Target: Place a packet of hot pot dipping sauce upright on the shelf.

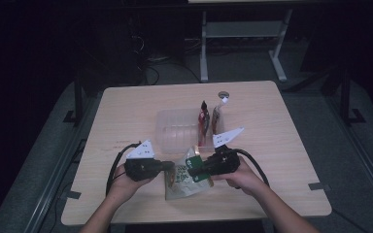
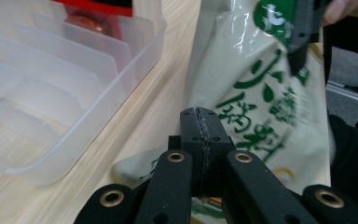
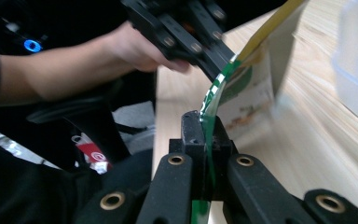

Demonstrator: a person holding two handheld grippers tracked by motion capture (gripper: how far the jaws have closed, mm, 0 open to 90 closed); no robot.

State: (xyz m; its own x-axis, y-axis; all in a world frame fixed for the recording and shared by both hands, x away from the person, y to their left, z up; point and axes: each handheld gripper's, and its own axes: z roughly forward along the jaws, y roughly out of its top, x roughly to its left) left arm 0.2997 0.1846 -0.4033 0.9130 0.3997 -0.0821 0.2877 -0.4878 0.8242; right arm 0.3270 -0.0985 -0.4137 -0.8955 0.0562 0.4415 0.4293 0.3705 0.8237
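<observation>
1. Pale cream foil with green lettering — that is the snack pouch (image 1: 184, 180) I hold between my two claws, lifted off the wooden table (image 1: 281, 145) at one end while its lower end rests on the wood.
2. My left claw (image 2: 199, 122) is clenched on the pouch's near edge; in the left gripper view the two black jaws meet in a tight seam, and the pouch rises straight ahead of them and to their right.
3. My right claw (image 3: 204, 125) is also clamped on the pouch — in the right gripper view a thin green strip of the pouch's edge runs between the closed jaws and climbs away from them.
4. From the right claw, my other claw sits just ahead and above, biting the same pouch farther along.
5. In the high view both claws (image 1: 171, 167) (image 1: 192, 171) face each other across the pouch, close together.
6. A clear plastic tray (image 2: 135, 70) with dividers lies just to the left of my left claw, touching neither claw.
7. Two upright packets (image 1: 204, 121) stand in the tray's far right part, beyond my right claw.
</observation>
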